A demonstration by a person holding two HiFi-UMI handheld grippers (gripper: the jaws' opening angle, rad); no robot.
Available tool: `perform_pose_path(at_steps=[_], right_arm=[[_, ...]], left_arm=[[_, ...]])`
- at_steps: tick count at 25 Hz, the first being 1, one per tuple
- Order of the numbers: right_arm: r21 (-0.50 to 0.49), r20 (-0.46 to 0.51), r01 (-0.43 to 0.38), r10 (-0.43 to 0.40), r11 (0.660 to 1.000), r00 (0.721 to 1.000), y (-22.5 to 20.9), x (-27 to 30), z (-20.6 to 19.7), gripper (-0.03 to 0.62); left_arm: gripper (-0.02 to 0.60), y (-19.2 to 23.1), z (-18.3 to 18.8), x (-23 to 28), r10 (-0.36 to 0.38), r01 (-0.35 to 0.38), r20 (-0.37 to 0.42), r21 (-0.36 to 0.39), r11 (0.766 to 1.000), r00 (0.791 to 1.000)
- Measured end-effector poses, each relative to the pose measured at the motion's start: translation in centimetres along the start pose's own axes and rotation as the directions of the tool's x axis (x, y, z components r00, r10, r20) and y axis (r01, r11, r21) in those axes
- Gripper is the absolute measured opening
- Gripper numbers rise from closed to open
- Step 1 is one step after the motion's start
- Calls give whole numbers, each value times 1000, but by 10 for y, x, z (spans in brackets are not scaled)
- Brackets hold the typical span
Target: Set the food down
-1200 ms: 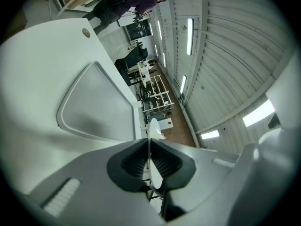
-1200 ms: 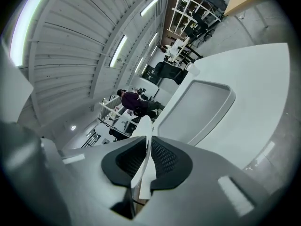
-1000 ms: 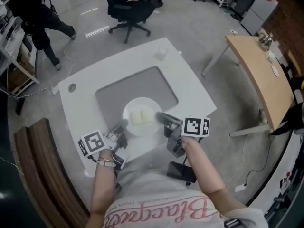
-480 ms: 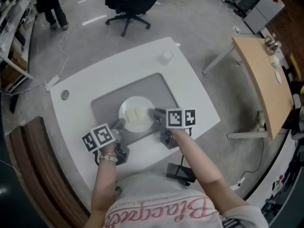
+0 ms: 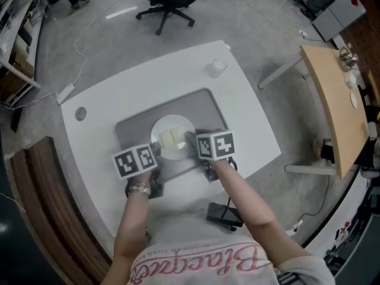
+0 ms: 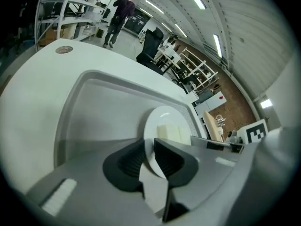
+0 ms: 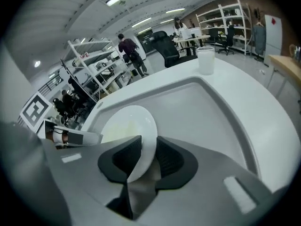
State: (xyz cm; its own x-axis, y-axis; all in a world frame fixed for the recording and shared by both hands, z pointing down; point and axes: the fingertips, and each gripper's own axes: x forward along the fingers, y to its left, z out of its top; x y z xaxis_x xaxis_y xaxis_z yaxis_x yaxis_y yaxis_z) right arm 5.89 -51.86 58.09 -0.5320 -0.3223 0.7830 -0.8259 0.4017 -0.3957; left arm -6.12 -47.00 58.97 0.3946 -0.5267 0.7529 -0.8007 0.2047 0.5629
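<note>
With the plate [image 5: 164, 125] of food [image 5: 174, 139] resting on the counter's [image 5: 98, 150] grey mat [image 5: 133, 128], the left hand-held gripper [image 6: 149, 149] has just been opening, jaws loose around the plate's left rim. The right hand-held gripper [image 7: 148, 155] has done likewise at its right rim. The set-down looks done; both forearms, pitched downward, need only draw straight back off the plate.

Round white plate [image 5: 161, 128], pale blocks of food [image 5: 174, 139] on it, flat on grey mat [image 5: 133, 130]
</note>
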Motion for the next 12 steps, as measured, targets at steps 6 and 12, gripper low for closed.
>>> perform_pose_path(at_steps=[6,12], right_arm=[[-36,39,52,-50,998,998,-1,3,1,107],[-22,159,112,-107,993,982,-18,-12,12,212]], left_arm=[[75,1,0,1,51,-51,5,71,996,999],[169,-4,5,-4,74,-79,40,143,987,996]])
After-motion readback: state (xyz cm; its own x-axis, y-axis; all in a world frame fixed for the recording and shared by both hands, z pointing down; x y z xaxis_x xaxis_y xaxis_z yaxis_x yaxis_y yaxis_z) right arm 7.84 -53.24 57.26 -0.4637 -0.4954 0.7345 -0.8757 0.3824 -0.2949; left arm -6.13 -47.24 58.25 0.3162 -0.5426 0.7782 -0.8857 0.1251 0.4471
